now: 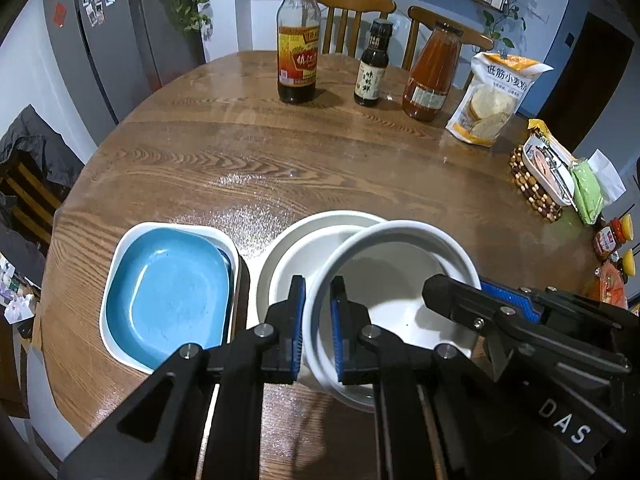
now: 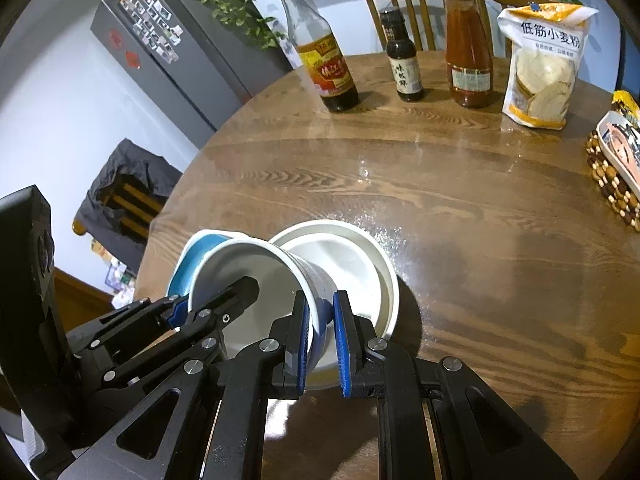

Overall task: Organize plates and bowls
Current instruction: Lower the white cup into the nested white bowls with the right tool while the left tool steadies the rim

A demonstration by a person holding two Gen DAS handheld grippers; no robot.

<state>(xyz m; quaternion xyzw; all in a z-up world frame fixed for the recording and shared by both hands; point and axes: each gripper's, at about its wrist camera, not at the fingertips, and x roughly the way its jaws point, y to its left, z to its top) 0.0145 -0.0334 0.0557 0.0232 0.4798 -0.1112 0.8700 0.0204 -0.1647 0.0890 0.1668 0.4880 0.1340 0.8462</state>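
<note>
In the left wrist view, the left gripper [image 1: 318, 330] was clamped on the near-left rim of the white bowl [image 1: 394, 280], one finger outside the wall and one inside, the blue pads [image 1: 337, 336] pressed to the ceramic. The right gripper [image 1: 496, 308] came in from the right and pinched the opposite side of the same rim, so the bowl hung between the two, carried by both hands. Directly under and slightly beyond it, toward the far edge of the desk [image 1: 240, 152], sat the white plate [image 1: 280, 252], its rim showing past the bowl on the left and far sides. Just beside that plate, toward the left edge of the desk, lay the blue square plate [image 1: 168, 288] nested in a white square dish [image 1: 116, 256]. The bowl looked to be off the plate, and whether its base touched could not be told.

In the right wrist view, the right gripper [image 2: 322, 344] gripped the bowl [image 2: 248, 276] wall on its right side, fingers closed on it, and the left gripper [image 2: 180, 312] held the left rim. Here the bowl appeared tilted, its mouth turned toward the camera and its base pointing forward and down at the white plate [image 2: 360, 264], which lay ahead of the fingers near the desk's near edge. The blue plate [image 2: 200, 252] peeked out behind the bowl on the left.

My reading: the coming move depended on the bowl's base being centred over the round plate ahead, with both hands lowering evenly so it settled level.
</note>
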